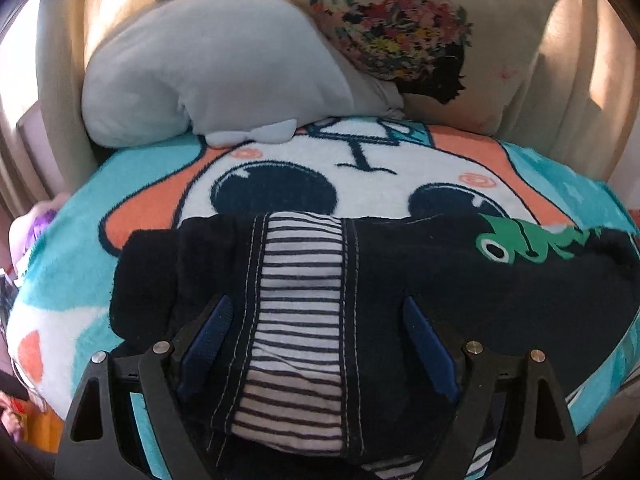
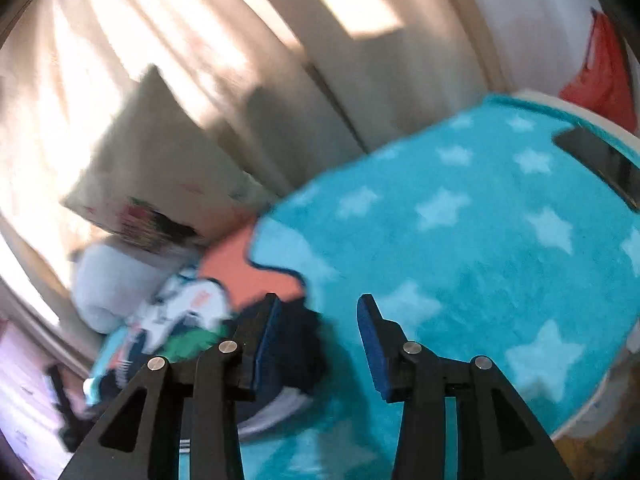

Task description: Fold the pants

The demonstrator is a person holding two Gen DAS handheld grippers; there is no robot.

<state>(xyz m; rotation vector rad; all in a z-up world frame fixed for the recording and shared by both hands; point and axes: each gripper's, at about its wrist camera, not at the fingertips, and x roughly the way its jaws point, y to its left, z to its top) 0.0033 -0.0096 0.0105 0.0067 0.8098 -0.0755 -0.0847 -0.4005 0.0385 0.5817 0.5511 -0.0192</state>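
**Q.** On the bed, where do the pants lie, and how do the two claws stand?

**A.** The pants (image 1: 420,280), dark navy with a striped lining (image 1: 298,280) showing at the turned-out waist and a green printed figure (image 1: 532,242) toward the right, rest in a compact bundle on the cartoon blanket (image 1: 280,172). A grey plush pillow (image 1: 208,76) and a floral cushion (image 1: 420,40) sit well behind them. The left gripper (image 1: 316,340) hovers low over the bundle, its jaws spread wide to either side of the striped panel and closed on nothing. The right gripper (image 2: 316,320) is likewise spread apart and empty; its view is motion-blurred, showing the starred turquoise part of the blanket ahead and a dark edge of the pants just beside its left finger (image 2: 264,340). Whether that finger touches the cloth cannot be told.

**Q.** How is the garment likely to handle?

**A.** By appearance it is light, soft and limp: a thick knit or fleece that should sag wherever it is unsupported and cling slightly to the fuzzy blanket. It is not fragile, though stacked layers may slide over one another.

**Q.** Where is hold best taken?

**A.** Probably at the stitched seams bordering the striped lining, or at the waistband edge, where the cloth is doubled and firm. A pinch in mid-panel would likely lift one layer only.
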